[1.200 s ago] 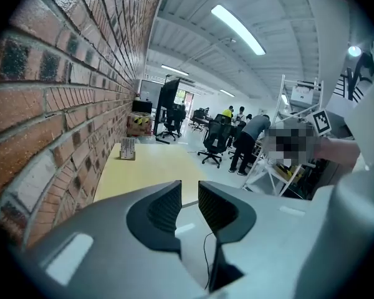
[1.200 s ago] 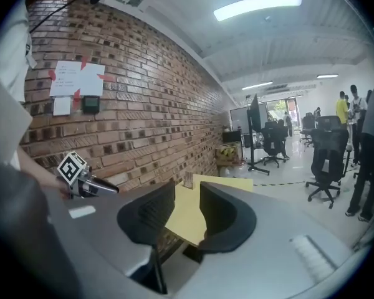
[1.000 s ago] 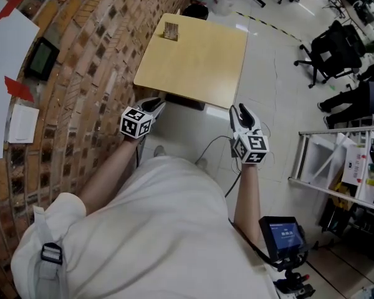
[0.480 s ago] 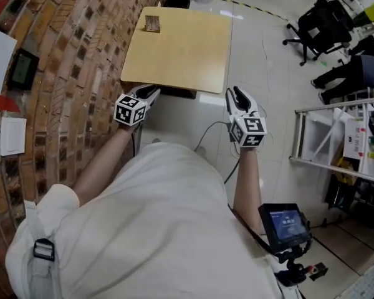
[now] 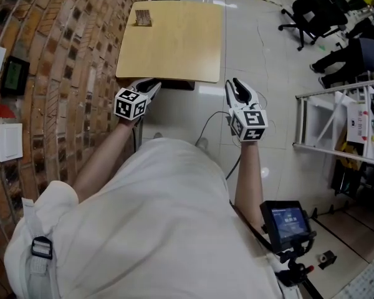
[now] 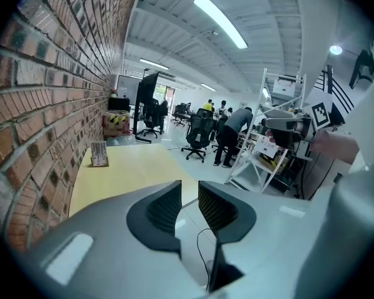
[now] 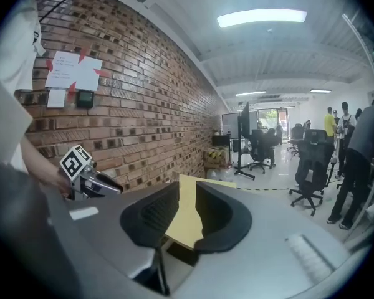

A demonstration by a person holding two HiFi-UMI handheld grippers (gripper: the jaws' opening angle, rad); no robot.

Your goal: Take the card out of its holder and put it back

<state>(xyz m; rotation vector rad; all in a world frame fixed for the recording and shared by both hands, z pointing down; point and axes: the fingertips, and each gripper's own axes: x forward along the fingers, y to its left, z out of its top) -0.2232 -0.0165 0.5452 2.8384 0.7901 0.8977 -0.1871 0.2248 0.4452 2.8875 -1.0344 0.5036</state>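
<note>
No readable text anywhere. Paper sheet (image 7: 75,70) on the left brick wall: print too small. Small screen (image 5: 288,222), near right: characters blurred.

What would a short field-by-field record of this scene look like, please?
table: yellow, standing against the brick wall
card holder: on the table's far corner, beside the wall, untouched
left gripper: by the table's near left corner, fingers slightly apart, empty
right gripper: just short of the table's near right corner, fingers have just been closing but are apart, nothing between them
task stage: card holder not yet reached
</note>
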